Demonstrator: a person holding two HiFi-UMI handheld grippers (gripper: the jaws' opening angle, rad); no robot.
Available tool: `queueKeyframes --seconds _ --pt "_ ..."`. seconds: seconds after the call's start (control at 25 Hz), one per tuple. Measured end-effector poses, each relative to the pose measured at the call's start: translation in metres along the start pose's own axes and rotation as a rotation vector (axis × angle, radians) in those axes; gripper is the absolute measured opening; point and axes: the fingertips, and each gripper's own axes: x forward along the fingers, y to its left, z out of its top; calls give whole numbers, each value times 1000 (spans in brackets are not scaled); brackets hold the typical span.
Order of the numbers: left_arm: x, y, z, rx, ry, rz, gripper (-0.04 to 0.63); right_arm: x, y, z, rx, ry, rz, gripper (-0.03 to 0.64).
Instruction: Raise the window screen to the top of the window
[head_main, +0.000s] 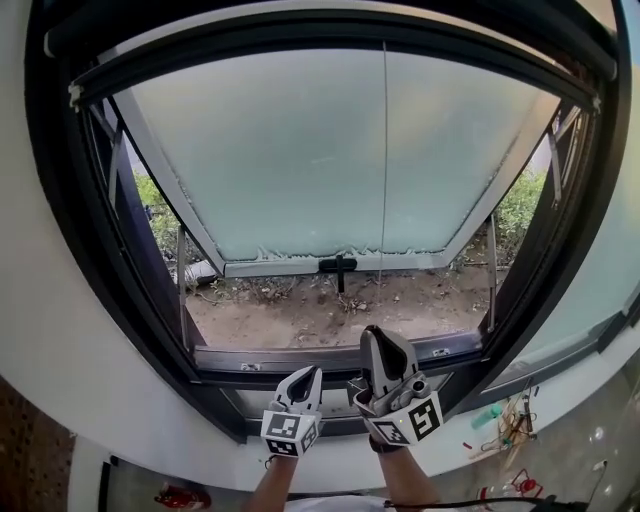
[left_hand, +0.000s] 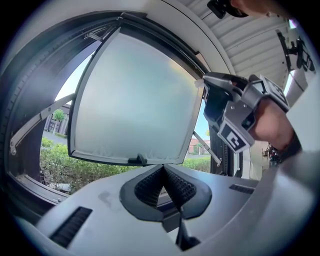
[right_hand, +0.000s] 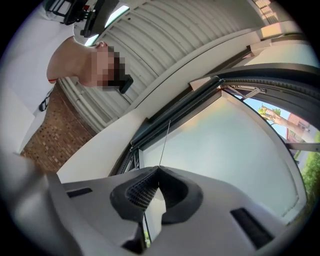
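The window screen's dark bar (head_main: 330, 45) sits high against the top of the window frame. A thin pull cord (head_main: 384, 150) hangs from it, straight down in front of the frosted sash (head_main: 290, 150). My right gripper (head_main: 372, 332) points steeply upward and is shut on that cord; in the right gripper view the cord (right_hand: 165, 140) runs from the closed jaws (right_hand: 159, 170) up to the bar (right_hand: 175, 107). My left gripper (head_main: 312, 370) is held level beside it over the sill, shut with nothing in it (left_hand: 162, 167). The left gripper view also shows the right gripper (left_hand: 207, 81).
The frosted sash swings outward, and a black handle (head_main: 338, 266) sits on its lower edge. The dark window frame (head_main: 300, 358) and sill lie below. Outside are dirt ground (head_main: 330, 305) and hedges (left_hand: 60, 165). Small clutter (head_main: 505, 420) lies on the floor at right.
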Motion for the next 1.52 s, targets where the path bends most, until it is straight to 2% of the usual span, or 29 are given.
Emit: queueKeyframes --seconds 0.2,0.28,0.4,0.48,0.6,0.68,0.8,0.88,1.16,1.52 --pt "3 -8 -2 7 12 -17 2 14 -1 46 8 -79 11 2" --pt "4 -11 -2 9 13 -20 2 13 -3 54 31 -103 14 3" --pt "4 -11 -2 13 9 -18 2 6 -9 56 11 -103 -17 3" --pt "2 -11 -2 17 7 -18 2 -7 -19 43 8 -45 -83 2" --pt "0 -8 -2 19 3 -13 2 -37 -40 -8 99 89 -188 2" --pt "-1 -4 -2 16 -1 -1 2 -56 -52 -55 138 250 -237 2" --pt "-2 -2 -2 17 0 10 2 -81 -59 -117 33 565 -277 3" --pt "-3 -4 -3 18 3 10 2 -93 -58 -135 -38 663 -271 3" --pt "4 -6 2 28 -6 4 2 -98 -45 -154 -78 717 -210 3" --pt "1 -9 -1 28 -2 9 2 -105 -41 -165 -38 740 -199 3"
